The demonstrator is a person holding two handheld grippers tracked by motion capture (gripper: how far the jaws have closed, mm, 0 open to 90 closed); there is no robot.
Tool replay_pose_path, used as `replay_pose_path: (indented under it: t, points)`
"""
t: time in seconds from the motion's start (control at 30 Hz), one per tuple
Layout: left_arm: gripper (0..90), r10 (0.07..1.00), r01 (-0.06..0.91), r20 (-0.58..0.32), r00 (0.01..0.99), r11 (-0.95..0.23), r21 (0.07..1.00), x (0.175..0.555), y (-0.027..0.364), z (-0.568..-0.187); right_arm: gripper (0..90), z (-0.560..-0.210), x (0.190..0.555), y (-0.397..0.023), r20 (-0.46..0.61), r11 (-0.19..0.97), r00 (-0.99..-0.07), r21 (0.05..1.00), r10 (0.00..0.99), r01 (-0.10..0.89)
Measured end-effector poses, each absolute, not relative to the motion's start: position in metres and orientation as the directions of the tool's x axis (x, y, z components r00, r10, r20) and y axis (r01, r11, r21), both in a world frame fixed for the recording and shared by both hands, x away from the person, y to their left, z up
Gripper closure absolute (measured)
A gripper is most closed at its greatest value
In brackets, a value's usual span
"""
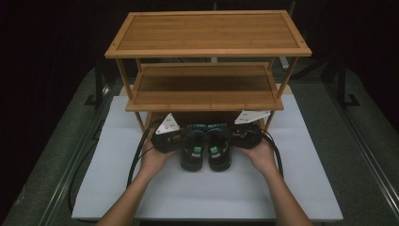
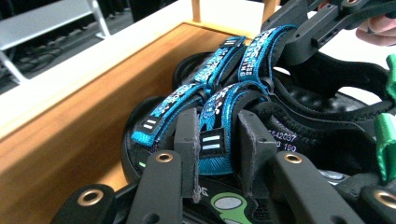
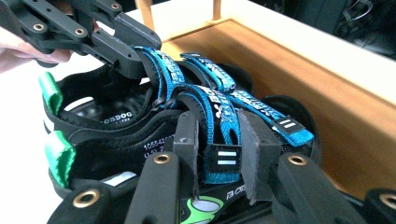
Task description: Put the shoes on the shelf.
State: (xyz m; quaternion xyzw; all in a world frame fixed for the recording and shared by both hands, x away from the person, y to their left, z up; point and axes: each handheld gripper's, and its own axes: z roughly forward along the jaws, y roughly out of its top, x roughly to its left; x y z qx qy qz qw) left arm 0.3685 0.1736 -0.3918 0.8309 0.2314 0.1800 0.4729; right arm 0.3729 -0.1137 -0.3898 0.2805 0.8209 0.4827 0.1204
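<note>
So there's a pair of black sandals with blue straps sitting side by side on the white mat (image 1: 113, 141), toes pointing at the bottom level of the wooden rack (image 1: 207, 35), right at its front edge. The left sandal (image 1: 193, 150) and the right sandal (image 1: 219, 150) are touching or just about, with green tabs at the heels.

The person has a pair of tongs in each hand, coming in from either side. The left gripper (image 2: 215, 140) is clamped on a blue strap (image 2: 212, 135) of the left sandal; in the left gripper view the strap sits squeezed between the two pads. Same deal on the other side: the right gripper (image 3: 219, 140) is pinching a blue strap (image 3: 223, 140) of the right sandal, pads pressed against it from both sides.

In the high view both hands cup the grippers from the outside, with black cables trailing back along the mat. Whether the soles are resting on the mat or lifted off it is hard to tell.
</note>
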Motion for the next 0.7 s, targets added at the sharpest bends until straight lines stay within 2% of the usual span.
replay_pose_path:
  t: [0.37, 0.7]
  points:
    - [71.8, 0.607, 0.2, 0.105, 0.787, -0.413, 0.889, 0.385, 0.172, -0.406, 69.7, -0.401, 0.387, -0.109, 0.032, 0.338, -0.785, 0.891, 0.618, 0.302]
    - [71.6, 0.577, 0.226, 0.063, 0.815, -0.415, 0.881, 0.385, 0.177, -0.412, 69.4, -0.41, 0.387, -0.109, 0.033, 0.38, -0.801, 0.868, 0.598, 0.319]
